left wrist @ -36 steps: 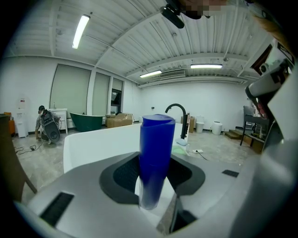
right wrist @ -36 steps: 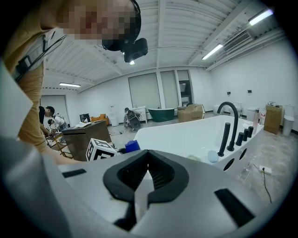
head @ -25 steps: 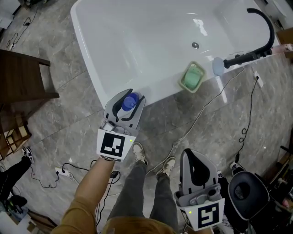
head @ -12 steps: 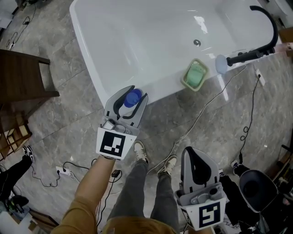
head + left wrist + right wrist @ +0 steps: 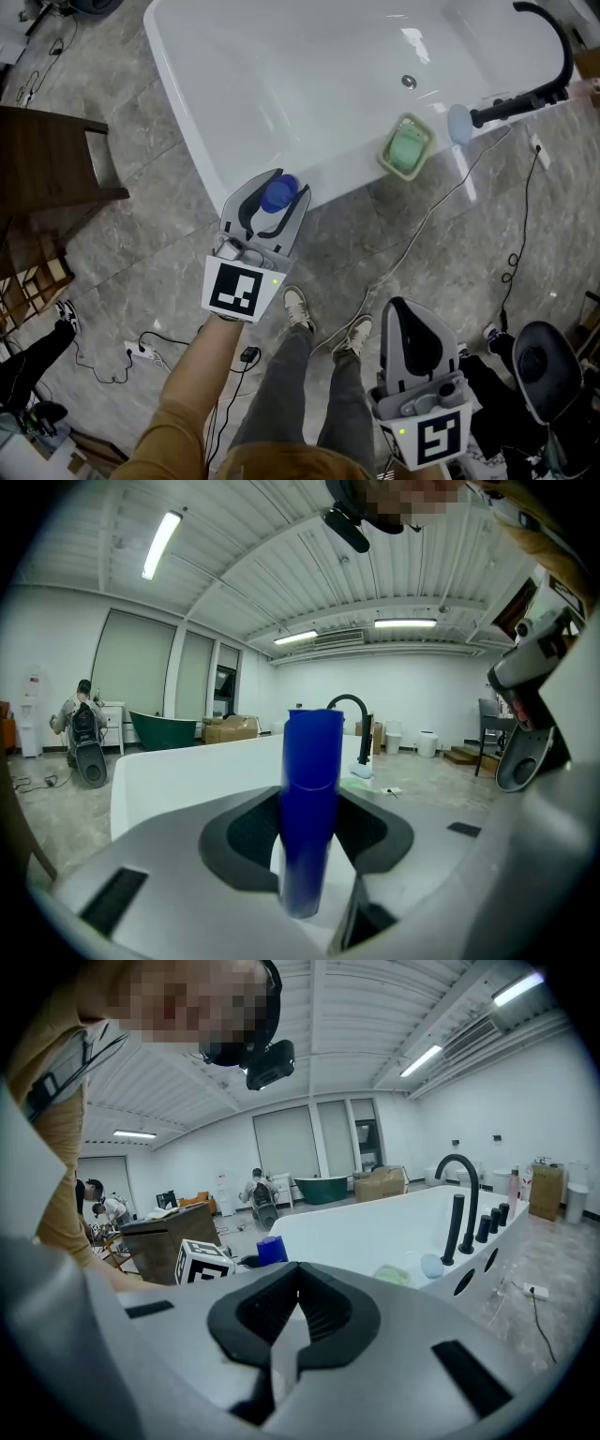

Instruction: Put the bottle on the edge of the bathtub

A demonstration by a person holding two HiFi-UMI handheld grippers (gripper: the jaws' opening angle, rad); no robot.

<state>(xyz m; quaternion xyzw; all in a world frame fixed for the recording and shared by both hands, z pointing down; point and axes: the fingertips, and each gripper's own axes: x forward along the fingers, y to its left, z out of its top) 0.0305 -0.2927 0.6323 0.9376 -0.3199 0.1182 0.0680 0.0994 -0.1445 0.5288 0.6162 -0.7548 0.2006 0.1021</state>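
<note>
A bottle with a blue cap (image 5: pixel 278 193) stands upright between the jaws of my left gripper (image 5: pixel 275 199), which is shut on it. It hangs over the floor just in front of the near rim of the white bathtub (image 5: pixel 208 165). In the left gripper view the blue cap (image 5: pixel 311 761) fills the middle between the black pads (image 5: pixel 251 829), with the tub wall (image 5: pixel 169 780) behind. My right gripper (image 5: pixel 413 330) is lower right over the floor, shut and holding nothing. From the right gripper view the blue cap (image 5: pixel 272 1249) shows at the left.
A green soap dish (image 5: pixel 406 147) and a pale blue brush (image 5: pixel 459 124) sit on the tub's near rim, beside a black faucet (image 5: pixel 557 49). A dark wooden table (image 5: pixel 47 159) stands at the left. Cables (image 5: pixel 422 234) cross the grey floor. A black office chair (image 5: pixel 553 361) is at the lower right.
</note>
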